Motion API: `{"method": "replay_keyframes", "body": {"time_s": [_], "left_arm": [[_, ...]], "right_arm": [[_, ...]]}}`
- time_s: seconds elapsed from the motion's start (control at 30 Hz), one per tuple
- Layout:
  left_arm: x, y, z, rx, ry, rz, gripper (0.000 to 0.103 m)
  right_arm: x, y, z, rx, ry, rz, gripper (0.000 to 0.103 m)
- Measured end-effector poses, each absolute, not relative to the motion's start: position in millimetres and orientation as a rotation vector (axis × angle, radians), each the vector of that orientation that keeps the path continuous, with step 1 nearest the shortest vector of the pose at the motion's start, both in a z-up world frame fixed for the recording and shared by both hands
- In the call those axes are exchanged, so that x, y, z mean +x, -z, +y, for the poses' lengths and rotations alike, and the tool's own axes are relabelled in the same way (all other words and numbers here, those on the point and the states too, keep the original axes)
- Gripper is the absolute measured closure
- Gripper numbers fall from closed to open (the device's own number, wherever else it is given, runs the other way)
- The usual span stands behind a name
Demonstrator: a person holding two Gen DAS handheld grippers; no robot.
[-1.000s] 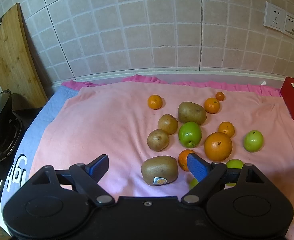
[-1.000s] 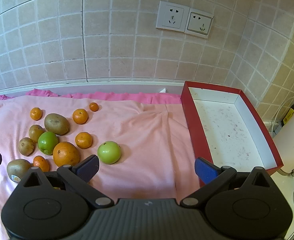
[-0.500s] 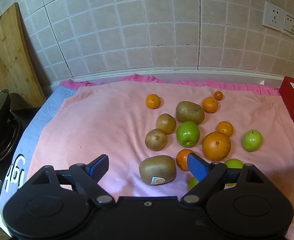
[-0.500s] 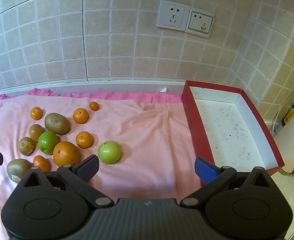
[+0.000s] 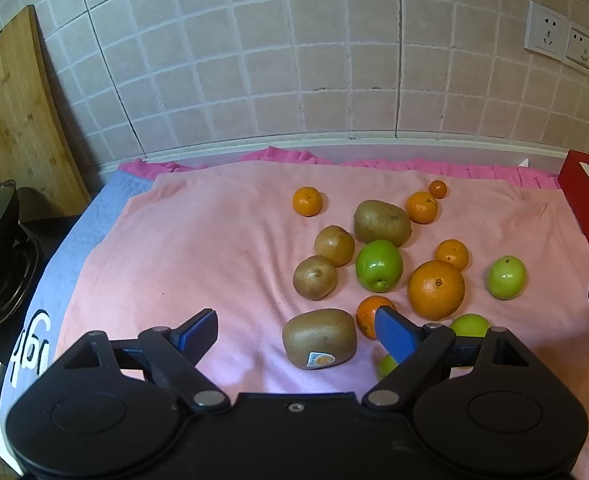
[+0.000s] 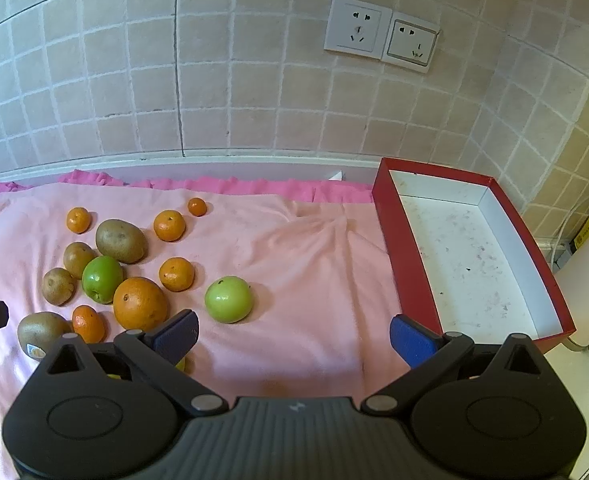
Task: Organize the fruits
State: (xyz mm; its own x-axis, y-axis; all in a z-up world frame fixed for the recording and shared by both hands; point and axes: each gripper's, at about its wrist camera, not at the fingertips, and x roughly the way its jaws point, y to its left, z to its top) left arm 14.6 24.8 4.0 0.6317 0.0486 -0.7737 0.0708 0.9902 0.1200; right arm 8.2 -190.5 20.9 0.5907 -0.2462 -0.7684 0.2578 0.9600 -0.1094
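Left gripper (image 5: 296, 334): matte black body with two rounded lobes, each bearing a shallow circular recess; triangular cut-outs above the lobes; crossed black linkage arms pinned by silver rivets; a small screw at centre; blue ribbed pads (image 5: 394, 334) on the fingers. Right gripper (image 6: 292, 332): same build, with a ribbed grey centre panel carrying a small lightning-bolt mark.

cloth (image 5: 222, 248): soft, matt | apple (image 6: 228, 299): glossy | wall (image 6: 254, 100): tiled

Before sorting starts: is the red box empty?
Empty: the red box shows only its bare, speckled white floor; no fruit inside.
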Motion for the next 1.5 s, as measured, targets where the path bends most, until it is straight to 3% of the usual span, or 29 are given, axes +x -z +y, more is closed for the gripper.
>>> {"method": "replay_keyframes", "body": {"time_s": [0.3,0.53,0.83,0.97,1.37,1.5], "left_arm": [[19.0,0.4,46.8,0.12,0.031,0.866,0.002],[35.3,18.9,81.3,0.095,0.064,0.882,0.002],[40.8,57.1,60.4,0.158,0.228,0.943,0.002],[44.6,63.0,53.1,0.163,0.265,0.929,0.002],[69.2,92.5,52.3,0.148,0.329,0.978,0.003],[72.2,104.4,49.6,0.144,0.356,1.012,0.016]], "right_arm": [[2.4,-12.1,-187.9,-0.061,0.295,0.851,0.0],[-13.0,19.0,-214.9,0.067,0.274,0.881,0.0],[2.8,35.5,-214.3,0.081,0.22,0.876,0.0],[31.8,39.7,-206.7,0.032,0.198,0.859,0.01],[86.0,76.5,-195.2,0.024,0.113,0.909,0.022],[93.2,86.9,-195.8,0.033,0.112,0.929,0.027]]}}
